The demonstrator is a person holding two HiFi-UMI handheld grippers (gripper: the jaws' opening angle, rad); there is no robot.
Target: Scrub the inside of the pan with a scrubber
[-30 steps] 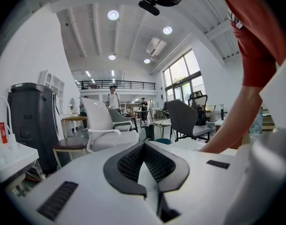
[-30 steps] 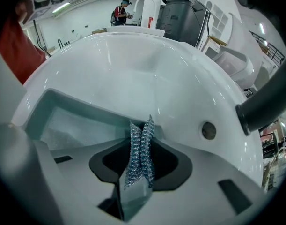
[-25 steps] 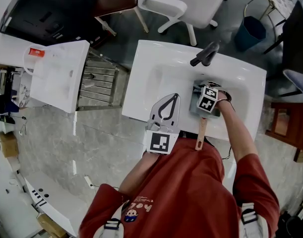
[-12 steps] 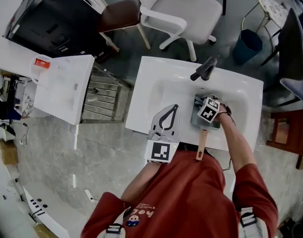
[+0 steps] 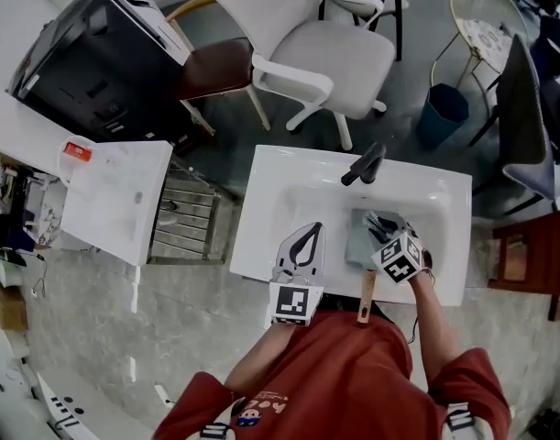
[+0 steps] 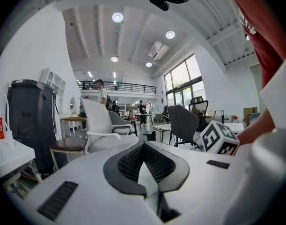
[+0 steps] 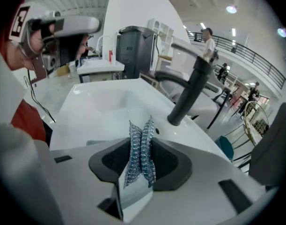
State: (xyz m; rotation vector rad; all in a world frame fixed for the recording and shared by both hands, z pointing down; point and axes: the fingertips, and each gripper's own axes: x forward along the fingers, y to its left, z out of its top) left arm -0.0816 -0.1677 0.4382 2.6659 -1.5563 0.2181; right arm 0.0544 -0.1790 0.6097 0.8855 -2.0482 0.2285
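A grey square pan [image 5: 358,238] lies in the white sink [image 5: 289,200], its wooden handle [image 5: 363,298] sticking out over the near rim. My right gripper [image 5: 378,222] hovers over the pan's right part, shut on a blue glittery scrubber [image 7: 140,150] that stands up between the jaws. Whether the scrubber touches the pan cannot be told. My left gripper [image 5: 311,232] rests at the sink's near left rim beside the pan, jaws shut with nothing in them. In the left gripper view the left gripper [image 6: 143,147] points across the sink rim.
A black faucet [image 5: 365,165] rises at the sink's far edge, also the faucet [image 7: 190,89] just ahead of the right jaws. A white chair [image 5: 325,49] stands beyond the sink. A second white basin [image 5: 115,200] is to the left, with a metal rack [image 5: 181,216] between.
My right gripper has drawn back toward the pan's near right side, uncovering more of the pan. The left gripper kept its place. The head view has shifted.
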